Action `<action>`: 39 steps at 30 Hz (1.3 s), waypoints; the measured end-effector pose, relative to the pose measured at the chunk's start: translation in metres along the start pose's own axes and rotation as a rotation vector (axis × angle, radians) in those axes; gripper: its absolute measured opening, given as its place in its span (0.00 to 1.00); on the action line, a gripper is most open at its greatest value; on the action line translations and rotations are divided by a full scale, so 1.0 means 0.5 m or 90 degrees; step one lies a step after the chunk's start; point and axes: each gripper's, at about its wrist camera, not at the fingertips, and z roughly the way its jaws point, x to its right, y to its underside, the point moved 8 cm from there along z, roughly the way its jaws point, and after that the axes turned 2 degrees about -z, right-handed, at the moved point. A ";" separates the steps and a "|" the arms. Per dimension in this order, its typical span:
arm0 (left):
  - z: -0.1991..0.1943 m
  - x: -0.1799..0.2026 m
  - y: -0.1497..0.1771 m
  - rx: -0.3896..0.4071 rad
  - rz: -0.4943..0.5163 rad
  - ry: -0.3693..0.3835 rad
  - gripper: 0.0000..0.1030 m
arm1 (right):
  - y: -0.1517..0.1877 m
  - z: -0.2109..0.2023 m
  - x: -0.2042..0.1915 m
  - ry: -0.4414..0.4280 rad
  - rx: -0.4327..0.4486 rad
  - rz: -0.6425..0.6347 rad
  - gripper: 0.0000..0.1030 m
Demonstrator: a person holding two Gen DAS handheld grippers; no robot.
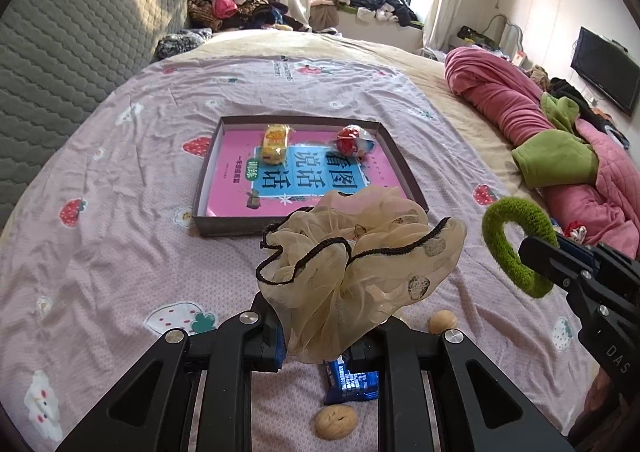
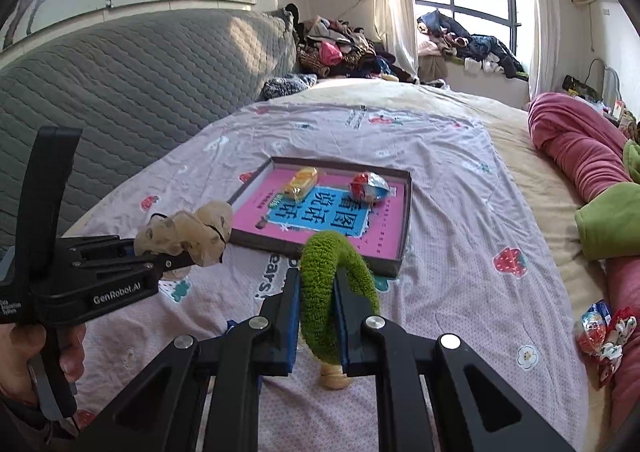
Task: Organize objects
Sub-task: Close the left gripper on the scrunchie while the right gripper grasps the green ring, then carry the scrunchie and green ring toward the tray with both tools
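My left gripper [image 1: 320, 336] is shut on a beige sheer scrunchie [image 1: 356, 252] and holds it above the bed, just short of the shallow dark box [image 1: 208, 172]. My right gripper [image 2: 318, 292] is shut on a green fuzzy hair ring [image 2: 336, 272], also held above the bed near the box [image 2: 404, 228]. The box holds a pink book [image 1: 288, 168], a yellow snack pack [image 1: 276, 142] and a red foil candy [image 1: 352, 142]. In the right wrist view the left gripper [image 2: 168, 260] with the scrunchie [image 2: 188, 232] is at the left.
Two walnuts [image 1: 335, 422] [image 1: 443, 321] and a blue snack packet [image 1: 352, 382] lie on the sheet below my left gripper. A pink and green blanket [image 1: 560, 140] lies at the right, with wrapped candies [image 2: 600, 328] beside it. A grey headboard [image 1: 72, 44] is at the left.
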 end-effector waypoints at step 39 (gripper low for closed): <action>0.004 -0.012 -0.134 0.075 0.009 -0.014 0.19 | -0.120 0.004 0.035 0.051 0.062 0.015 0.15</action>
